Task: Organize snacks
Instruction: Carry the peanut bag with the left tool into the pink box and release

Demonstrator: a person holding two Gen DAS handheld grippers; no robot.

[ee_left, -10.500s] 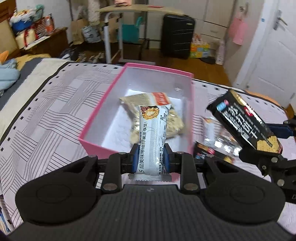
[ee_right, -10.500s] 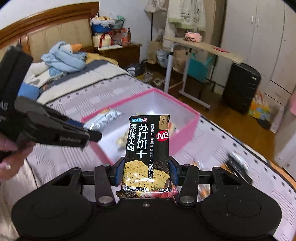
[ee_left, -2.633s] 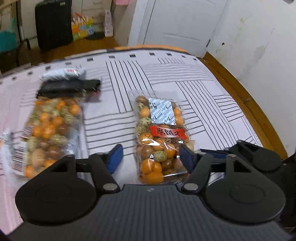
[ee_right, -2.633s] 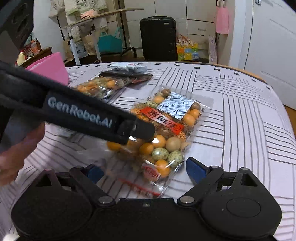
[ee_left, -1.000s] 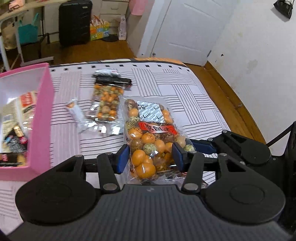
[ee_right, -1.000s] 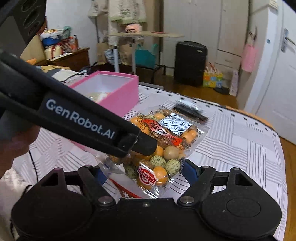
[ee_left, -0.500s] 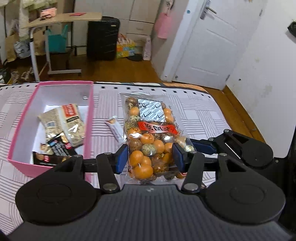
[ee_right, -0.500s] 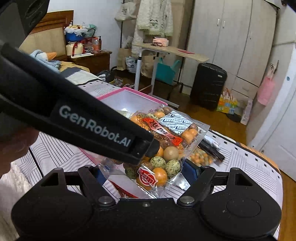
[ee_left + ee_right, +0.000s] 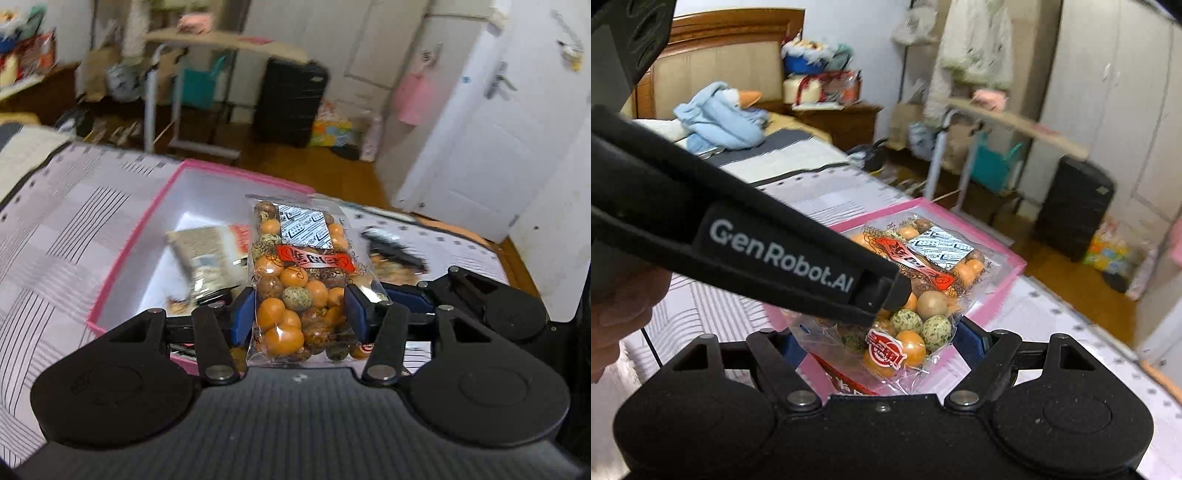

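Observation:
My left gripper (image 9: 300, 317) is shut on a clear bag of orange and speckled coated nuts (image 9: 301, 280) and holds it above the near right part of the pink box (image 9: 125, 254). The box holds a beige packet (image 9: 207, 254) and darker packets. In the right wrist view the same nut bag (image 9: 916, 295) hangs between the fingers of my right gripper (image 9: 882, 345), whose blue pads stand beside the bag; the jaws look partly closed around its lower end. The left gripper's body (image 9: 750, 240) crosses in front.
The striped bedspread (image 9: 55, 236) surrounds the box. More snack packets (image 9: 395, 258) lie on the bed right of the box. A blue stuffed toy (image 9: 720, 118) lies near the headboard. A desk and black suitcase (image 9: 291, 103) stand beyond the bed.
Both grippers have swung left with the nut bag, from beside the pink box to over it. The box now lies directly under the bag.

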